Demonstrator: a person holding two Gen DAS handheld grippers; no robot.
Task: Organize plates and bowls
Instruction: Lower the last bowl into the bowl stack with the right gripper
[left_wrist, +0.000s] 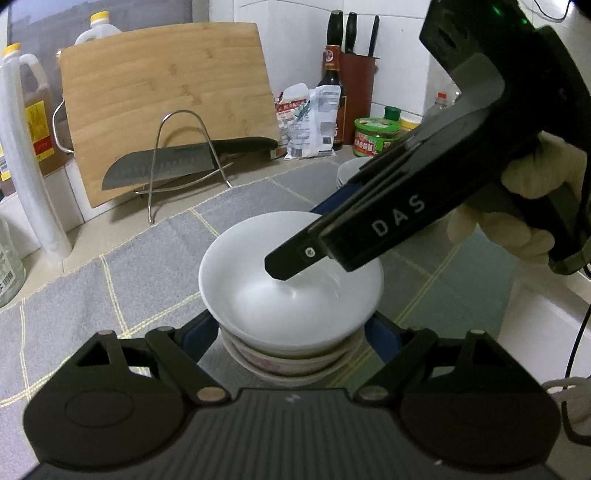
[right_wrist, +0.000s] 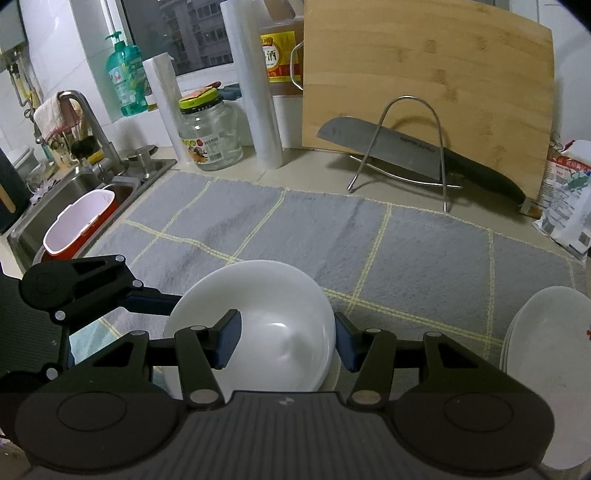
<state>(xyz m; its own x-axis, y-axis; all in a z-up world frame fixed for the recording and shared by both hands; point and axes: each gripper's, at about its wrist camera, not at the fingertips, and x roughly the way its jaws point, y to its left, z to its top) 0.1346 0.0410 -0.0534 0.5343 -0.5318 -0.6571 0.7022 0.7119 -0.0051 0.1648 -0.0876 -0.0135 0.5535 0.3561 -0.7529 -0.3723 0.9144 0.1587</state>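
White bowl (left_wrist: 291, 280), plain and glossy, sits low centre of the left wrist view atop a stack of bowls (left_wrist: 291, 360) on the grey checked mat (left_wrist: 147, 266). Left gripper (left_wrist: 291, 343) pinches the stack from both sides. Right gripper (right_wrist: 286, 341) clamps the white bowl's rim, one finger (right_wrist: 227, 339) inside. Plates (right_wrist: 546, 354) stacked at right edge

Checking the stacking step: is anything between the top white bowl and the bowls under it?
Nothing visible. The top white bowl, gripped at its rim by the right hand-held gripper, already nests in the bowl stack.
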